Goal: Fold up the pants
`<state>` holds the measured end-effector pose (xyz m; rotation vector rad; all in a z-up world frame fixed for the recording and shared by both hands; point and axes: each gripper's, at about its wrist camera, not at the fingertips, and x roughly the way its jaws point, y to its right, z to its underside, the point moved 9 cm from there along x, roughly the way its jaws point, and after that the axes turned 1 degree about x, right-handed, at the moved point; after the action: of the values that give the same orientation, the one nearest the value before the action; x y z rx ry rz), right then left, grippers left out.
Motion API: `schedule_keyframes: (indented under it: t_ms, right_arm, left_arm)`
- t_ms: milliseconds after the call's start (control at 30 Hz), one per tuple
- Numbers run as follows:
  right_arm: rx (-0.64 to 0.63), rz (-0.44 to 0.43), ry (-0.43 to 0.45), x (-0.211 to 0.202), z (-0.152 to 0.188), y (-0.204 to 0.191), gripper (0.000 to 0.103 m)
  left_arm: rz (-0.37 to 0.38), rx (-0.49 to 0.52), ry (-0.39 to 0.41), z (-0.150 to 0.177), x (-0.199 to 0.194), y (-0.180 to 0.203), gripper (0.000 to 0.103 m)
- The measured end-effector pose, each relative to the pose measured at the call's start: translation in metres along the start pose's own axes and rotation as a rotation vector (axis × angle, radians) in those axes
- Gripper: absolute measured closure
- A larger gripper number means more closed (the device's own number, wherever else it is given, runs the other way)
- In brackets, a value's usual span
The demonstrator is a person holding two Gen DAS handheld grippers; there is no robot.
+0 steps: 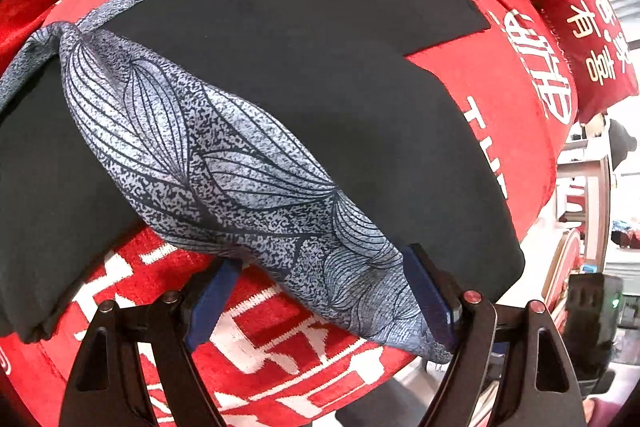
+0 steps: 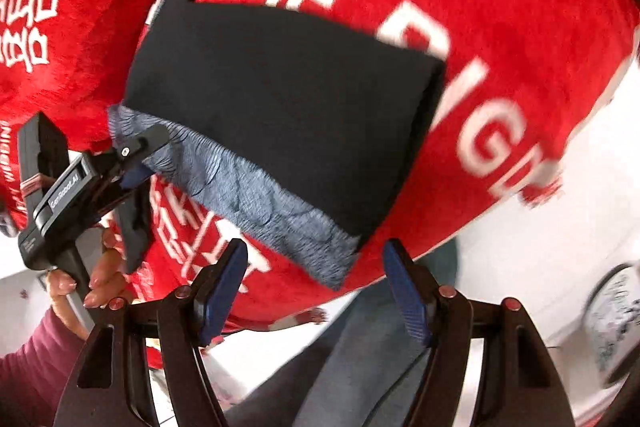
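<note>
Lying folded on red blanket [image 1: 532, 163], pants [image 1: 304, 75] fill middle of frame: dark cloth, patterned grey waistband [image 1: 224, 167]. Soft, light, limp; best taken at waistband corners. Left gripper [image 1: 324, 301] apart, band between pads, no squeeze visible. Right gripper [image 2: 316, 287] apart, empty. Right view blurred; leg ends cut off.

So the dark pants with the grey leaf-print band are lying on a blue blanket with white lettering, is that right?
Not quite. The blanket under the pants is red, not blue; both wrist views show it. The rest holds: the pants are dark, with a grey leaf-print band, and the blanket's lettering is white.
</note>
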<state>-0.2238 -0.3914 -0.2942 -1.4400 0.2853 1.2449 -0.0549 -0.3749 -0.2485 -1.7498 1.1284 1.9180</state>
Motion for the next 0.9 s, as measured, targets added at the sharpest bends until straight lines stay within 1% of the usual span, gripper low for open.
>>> schedule_keyframes:
  t_ms: [33,67,100,133,167,200,233,267,300,333,433,533,567,600,667,700,733,767,800,833,867,900]
  right_arm:
    - [0.008,-0.029,0.006,0.004,0.002,-0.001,0.034]
    - [0.018,-0.059,0.016,0.006,0.001,-0.003,0.046]
    - [0.029,-0.078,0.021,0.008,0.003,-0.005,0.054]
    - [0.050,-0.102,0.022,0.010,0.002,-0.003,0.077]
    - [0.071,-0.109,0.014,0.012,0.001,-0.002,0.100]
    - [0.071,-0.103,0.014,0.011,0.000,-0.002,0.100]
    - [0.060,-0.103,0.020,0.007,-0.002,-0.004,0.100]
    - [0.041,-0.119,0.029,0.001,-0.006,-0.011,0.100]
    - [0.015,-0.144,0.037,-0.009,-0.011,-0.021,0.100]
    - [-0.013,-0.168,0.046,-0.020,-0.017,-0.033,0.100]
    - [-0.096,-0.196,0.073,-0.052,-0.048,-0.067,0.100]
    - [-0.196,-0.204,0.090,-0.078,-0.098,-0.101,0.100]
    - [-0.223,-0.206,0.096,-0.086,-0.120,-0.111,0.100]
    - [-0.249,-0.201,0.103,-0.092,-0.141,-0.119,0.100]
    - [-0.305,-0.184,0.114,-0.101,-0.189,-0.136,0.100]
    - [-0.329,-0.176,0.119,-0.104,-0.216,-0.145,0.100]
    - [-0.336,-0.167,0.124,-0.104,-0.239,-0.152,0.100]
    - [-0.332,-0.167,0.123,-0.102,-0.258,-0.161,0.100]
    - [-0.325,-0.172,0.122,-0.101,-0.280,-0.165,0.100]
    - [-0.326,-0.168,0.123,-0.097,-0.300,-0.170,0.099]
    - [-0.336,-0.142,0.128,-0.093,-0.321,-0.176,0.096]
    - [-0.339,-0.116,0.133,-0.094,-0.331,-0.176,0.094]
  left_arm:
    - [0.007,0.001,0.002,0.000,-0.001,0.001,0.020]
    - [0.015,0.001,0.007,-0.002,0.000,0.002,0.021]
    - [0.019,-0.003,0.011,-0.003,-0.001,0.001,0.024]
    - [0.021,-0.006,0.014,-0.001,-0.002,-0.002,0.040]
    - [0.022,-0.007,0.014,0.000,-0.003,-0.006,0.052]
    - [0.022,-0.012,0.010,0.001,-0.006,-0.012,0.054]
    - [0.031,-0.023,0.008,0.000,-0.008,-0.013,0.062]
    - [0.047,-0.038,0.005,0.000,-0.011,-0.014,0.068]
    - [0.067,-0.053,0.004,-0.002,-0.016,-0.014,0.068]
    - [0.078,-0.064,0.019,-0.006,-0.023,-0.013,0.068]
    - [0.057,-0.064,0.083,-0.023,-0.046,-0.010,0.068]
    - [0.052,-0.087,0.152,-0.056,-0.065,-0.007,0.068]
    - [0.046,-0.095,0.175,-0.070,-0.069,-0.007,0.068]
    - [0.024,-0.102,0.204,-0.087,-0.073,-0.009,0.068]
    - [-0.015,-0.119,0.234,-0.110,-0.076,-0.017,0.067]
    - [-0.038,-0.139,0.253,-0.124,-0.079,-0.022,0.065]
    - [-0.059,-0.152,0.267,-0.133,-0.081,-0.024,0.049]
    - [-0.095,-0.171,0.292,-0.143,-0.085,-0.030,0.035]
    - [-0.121,-0.182,0.310,-0.146,-0.091,-0.038,0.030]
    - [-0.163,-0.193,0.341,-0.150,-0.098,-0.048,0.029]
    - [-0.195,-0.200,0.354,-0.153,-0.102,-0.053,0.029]
    - [-0.235,-0.213,0.355,-0.156,-0.104,-0.061,0.029]
